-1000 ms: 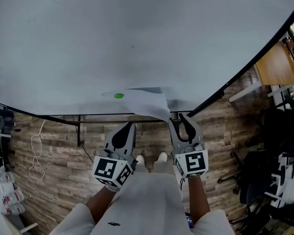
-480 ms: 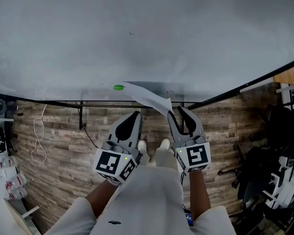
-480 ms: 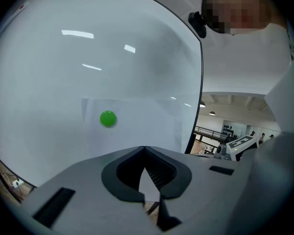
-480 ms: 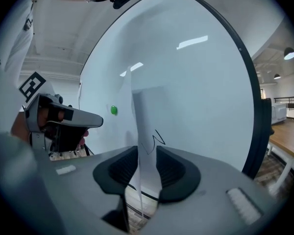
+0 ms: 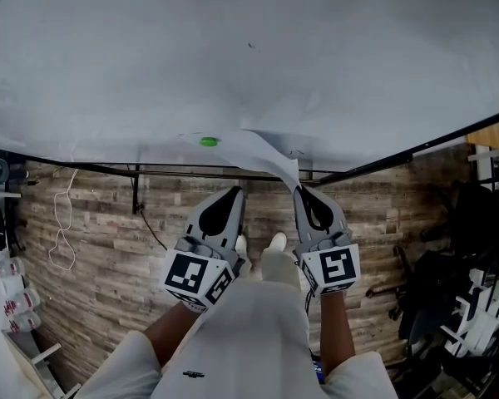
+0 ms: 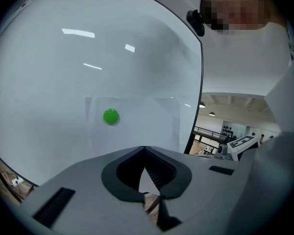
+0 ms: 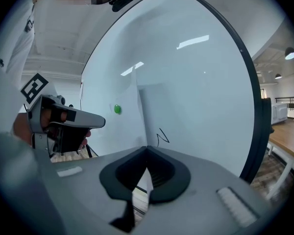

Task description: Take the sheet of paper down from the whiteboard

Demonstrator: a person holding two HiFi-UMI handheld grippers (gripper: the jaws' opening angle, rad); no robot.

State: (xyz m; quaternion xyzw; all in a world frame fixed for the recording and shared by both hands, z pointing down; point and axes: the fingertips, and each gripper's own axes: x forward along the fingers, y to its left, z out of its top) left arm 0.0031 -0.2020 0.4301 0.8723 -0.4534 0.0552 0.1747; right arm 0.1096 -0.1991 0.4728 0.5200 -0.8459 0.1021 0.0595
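Right tool (image 5: 304, 191) clamped on sheet (image 5: 264, 155) corner, right of green magnet (image 5: 208, 141). Left tool (image 5: 234, 192) closed, empty, below magnet. Next, I reckon: pull sheet free from under magnet.

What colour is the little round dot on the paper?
Green. The dot on the sheet of paper shows best in the left gripper view.

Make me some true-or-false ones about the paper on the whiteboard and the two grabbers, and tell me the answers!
1. A green magnet pins the sheet of paper to the whiteboard. True.
2. The left gripper grips the paper. False: its jaws are shut on nothing, apart from the paper.
3. The right gripper pinches the paper's lower corner. True.
4. The paper lies flat on the board. False: its right part bends away towards the right gripper.
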